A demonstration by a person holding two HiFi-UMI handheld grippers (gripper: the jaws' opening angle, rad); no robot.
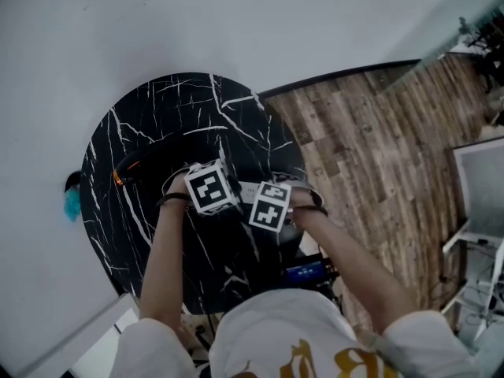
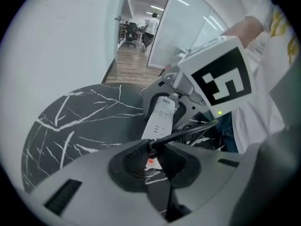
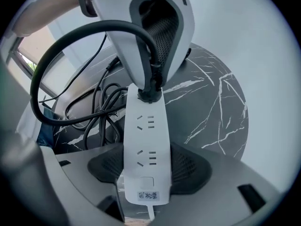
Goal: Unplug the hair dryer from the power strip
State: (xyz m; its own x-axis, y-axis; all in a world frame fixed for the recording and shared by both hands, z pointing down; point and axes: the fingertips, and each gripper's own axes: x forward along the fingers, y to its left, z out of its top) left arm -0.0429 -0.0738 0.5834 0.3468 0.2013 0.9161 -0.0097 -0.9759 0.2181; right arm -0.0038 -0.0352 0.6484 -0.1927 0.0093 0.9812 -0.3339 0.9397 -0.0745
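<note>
So, right gripper (image 3: 143,166) is clamped on the white power strip's (image 3: 145,140) labelled end. The left gripper (image 2: 151,160) pinches the black plug (image 3: 149,95), which sits in the far socket, over the black marble table (image 1: 142,124).

An office: glass partition (image 2: 188,29), desk chairs (image 2: 131,32) down a strip-lit corridor (image 2: 134,62), wood-plank floor (image 1: 370,148).

We see a round black marble-look tabletop (image 1: 150,124) veined with thin white cracks, a long white plastic power strip (image 3: 146,145) with a black plug (image 3: 149,94) and black cable (image 3: 87,29), black-and-white square-patterned marker cubes (image 1: 211,189), and a brown wood-grain plank floor (image 1: 370,140).
</note>
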